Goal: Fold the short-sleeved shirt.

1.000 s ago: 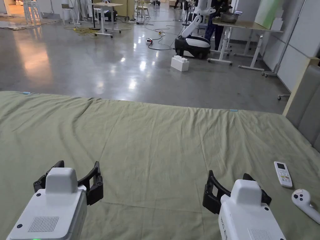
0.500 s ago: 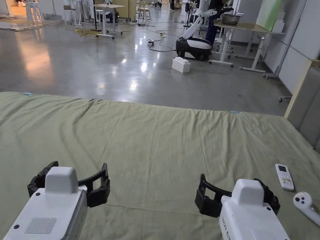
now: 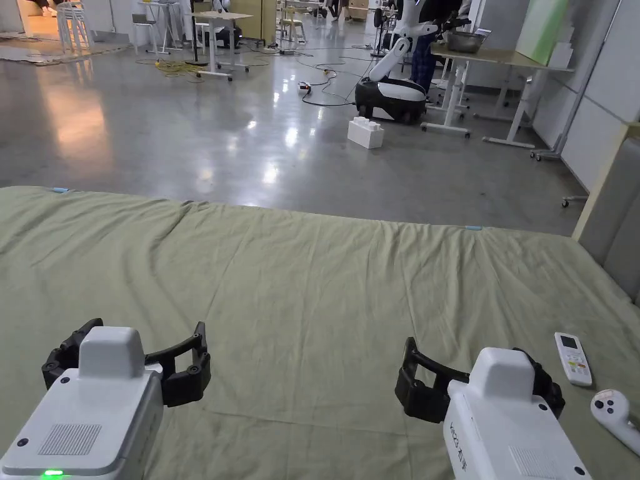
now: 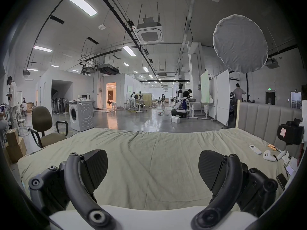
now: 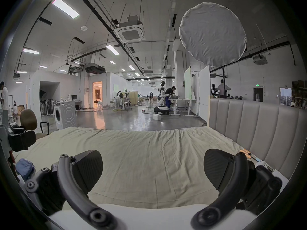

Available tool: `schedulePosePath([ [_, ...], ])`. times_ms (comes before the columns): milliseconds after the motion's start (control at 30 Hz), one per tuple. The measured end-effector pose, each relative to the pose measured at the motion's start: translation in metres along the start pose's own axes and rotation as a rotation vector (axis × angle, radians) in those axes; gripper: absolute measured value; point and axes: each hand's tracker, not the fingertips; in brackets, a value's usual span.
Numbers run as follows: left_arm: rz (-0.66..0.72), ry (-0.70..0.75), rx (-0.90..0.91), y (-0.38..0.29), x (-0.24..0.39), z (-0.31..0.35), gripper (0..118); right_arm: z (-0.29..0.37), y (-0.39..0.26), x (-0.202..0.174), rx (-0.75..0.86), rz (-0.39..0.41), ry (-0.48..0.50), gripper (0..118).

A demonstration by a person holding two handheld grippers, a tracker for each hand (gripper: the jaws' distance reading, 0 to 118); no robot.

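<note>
Over the last second both grippers spread their jaws wide above the green bed sheet (image 3: 312,281): left gripper (image 3: 125,365) and right gripper (image 3: 478,384) hold nothing. No shirt spread on the sheet; maybe that crumpled blue cloth (image 5: 25,168) off the sheet's left edge is it, so folding hasn't started.

my left gripper (image 3: 125,365) at 7 o'clock in the head view has its white body chopped off by the bottom edge, and that body hides the inner part of the jaws. same deal with my right gripper (image 3: 478,390) at 5 o'clock. the white controller (image 3: 615,417) at 4 o'clock runs off the right edge. in the right gripper view a blue bundle of cloth (image 5: 25,168) sits at 8 o'clock, half behind my own jaw, can't tell what it is. the folks way back by the far table (image 3: 494,56) are too tiny to make out.
</note>
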Motion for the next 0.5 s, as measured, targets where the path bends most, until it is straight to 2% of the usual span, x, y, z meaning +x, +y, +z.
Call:
schedulePosePath([
  [233, 0.012, 0.004, 0.019, 0.001, -0.008, -0.003, 110, -0.009, 0.000, 0.007, -0.062, -0.049, -0.023, 118],
  [367, -0.003, -0.010, 0.025, 0.002, -0.008, -0.004, 110, -0.012, 0.004, 0.007, -0.102, -0.081, -0.070, 118],
  [400, -0.004, -0.015, 0.023, 0.003, -0.007, -0.004, 110, -0.012, 0.004, 0.007, -0.135, -0.110, -0.075, 118],
  [500, 0.009, -0.032, 0.020, 0.004, -0.006, -0.005, 110, -0.011, 0.007, 0.009, -0.119, -0.107, -0.030, 118],
])
